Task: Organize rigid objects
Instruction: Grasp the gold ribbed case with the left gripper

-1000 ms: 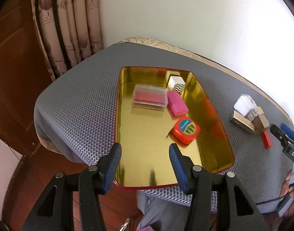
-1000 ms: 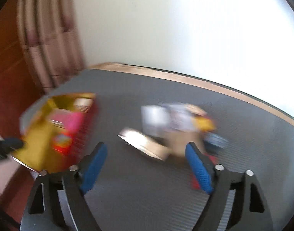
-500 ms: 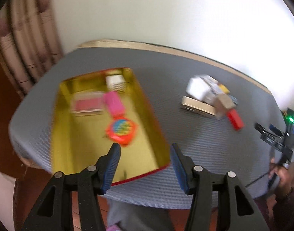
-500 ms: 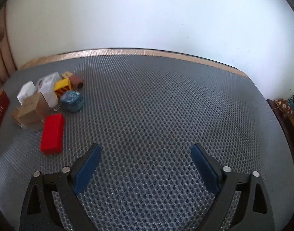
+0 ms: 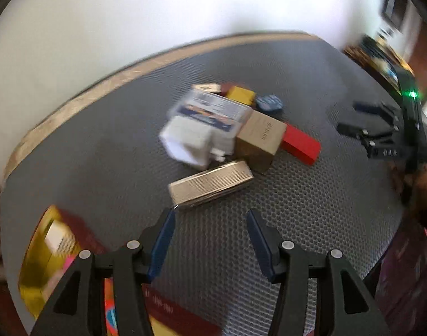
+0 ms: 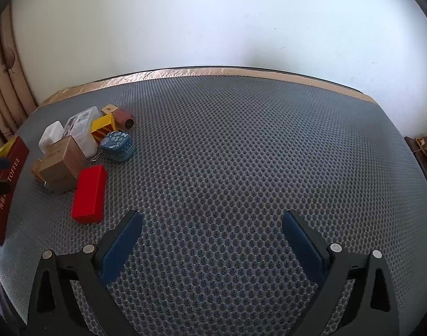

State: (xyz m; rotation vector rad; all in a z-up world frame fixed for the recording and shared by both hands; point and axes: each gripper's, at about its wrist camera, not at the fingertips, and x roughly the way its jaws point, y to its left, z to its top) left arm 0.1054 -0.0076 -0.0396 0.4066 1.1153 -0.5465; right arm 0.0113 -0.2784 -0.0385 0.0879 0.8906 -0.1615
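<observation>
Flat ribbed tin (image 5: 210, 186) lying on grey mesh mat (image 5: 283, 224), nearest piece of the unsorted cluster. Long axis running left-low to right-high across the left wrist view, roughly crosswise to the fingers. Just ahead of left gripper (image 5: 210, 219), near left corner almost at the left fingertip, not between the pads; whether touching, cannot tell through blur.

Left gripper part-spread, nothing between the pads. Gap looks narrower than the tin's length, so probably a grip across the short side, which would call for a roll or an approach from the end.

Behind the tin: tan cardboard box (image 5: 259, 140), white adapter (image 5: 189, 141), clear plastic case (image 5: 213, 112), red block (image 5: 300, 142), yellow block (image 5: 240, 95), blue round tin (image 5: 269, 103), all bunched and touching or nearly so.

Gold-lined toffee tin (image 5: 37, 254) at lower left of the left gripper, already holding some items; likely the destination.

Right gripper (image 6: 212, 240) spread wide, empty, over bare mat well to the right of the cluster; red block (image 6: 90, 194) its closest piece. Left hand judged nearer to the ribbed tin
</observation>
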